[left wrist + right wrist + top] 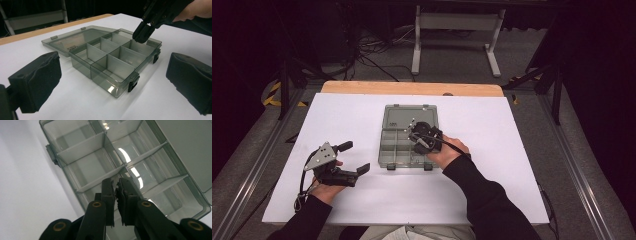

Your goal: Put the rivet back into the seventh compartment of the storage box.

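Observation:
A clear grey compartment box (pixel 388 150) lies open on the white table, its lid (pixel 409 116) flat behind the base. Thin dividers (pixel 110 62) split the base into several compartments, and those I can see into hold nothing. My right gripper (pixel 414 136) points down over a compartment on the base's right side, near the lid hinge. In the right gripper view its jaws (pixel 117 185) stand almost together just above a divider (pixel 82 152), with nothing visible between them. My left gripper (pixel 356 157) rests to the left of the box, wide open, with nothing between its pads (pixel 42 75).
The white board (pixel 512 150) covers most of the wooden table (pixel 412 88), with free room on both sides of the box. Two black latches (pixel 132 85) sit on the box's front wall. Beyond the table are a white frame leg (pixel 416 45) and cables on the floor.

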`<state>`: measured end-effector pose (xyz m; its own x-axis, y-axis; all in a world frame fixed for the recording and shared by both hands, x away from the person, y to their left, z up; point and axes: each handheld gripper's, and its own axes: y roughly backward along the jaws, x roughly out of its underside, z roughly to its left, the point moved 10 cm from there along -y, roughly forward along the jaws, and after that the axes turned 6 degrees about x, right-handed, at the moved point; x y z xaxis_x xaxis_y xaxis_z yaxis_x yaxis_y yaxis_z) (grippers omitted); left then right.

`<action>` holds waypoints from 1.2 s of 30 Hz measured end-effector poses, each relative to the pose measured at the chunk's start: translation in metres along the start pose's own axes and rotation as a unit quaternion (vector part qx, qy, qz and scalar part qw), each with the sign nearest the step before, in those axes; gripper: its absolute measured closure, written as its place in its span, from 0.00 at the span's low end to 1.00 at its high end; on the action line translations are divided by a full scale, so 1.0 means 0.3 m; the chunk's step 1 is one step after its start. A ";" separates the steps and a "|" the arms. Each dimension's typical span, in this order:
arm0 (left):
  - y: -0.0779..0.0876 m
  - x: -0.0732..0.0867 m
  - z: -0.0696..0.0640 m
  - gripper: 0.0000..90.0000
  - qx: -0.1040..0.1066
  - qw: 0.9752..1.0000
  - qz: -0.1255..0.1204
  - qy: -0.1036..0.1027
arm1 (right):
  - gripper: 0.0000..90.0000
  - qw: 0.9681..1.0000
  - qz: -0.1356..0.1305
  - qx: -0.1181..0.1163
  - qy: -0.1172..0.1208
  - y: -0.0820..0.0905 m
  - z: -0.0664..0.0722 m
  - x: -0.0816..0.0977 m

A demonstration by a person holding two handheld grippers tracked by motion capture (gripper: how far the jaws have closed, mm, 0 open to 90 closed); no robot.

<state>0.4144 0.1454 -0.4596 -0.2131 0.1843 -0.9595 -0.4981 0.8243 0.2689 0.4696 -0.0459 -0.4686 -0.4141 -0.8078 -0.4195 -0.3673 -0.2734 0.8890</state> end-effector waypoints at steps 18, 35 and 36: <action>0.006 0.008 0.016 0.04 -0.023 1.000 0.004 0.004 | 0.92 1.000 0.021 -0.001 -0.007 -0.060 -0.013 0.031; 0.014 0.007 0.029 0.08 -0.026 1.000 -0.005 0.015 | 0.80 1.000 0.011 0.011 0.000 -0.066 -0.015 0.032; 0.016 0.007 0.030 0.08 -0.026 0.999 -0.006 0.018 | 0.78 1.000 0.007 0.009 -0.001 -0.062 -0.015 0.030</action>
<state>0.4192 0.1544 -0.4611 -0.2365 0.1547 -0.9592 -0.5435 0.7973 0.2626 0.4763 -0.0505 -0.4881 -0.4203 -0.8104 -0.4081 -0.3760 -0.2538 0.8912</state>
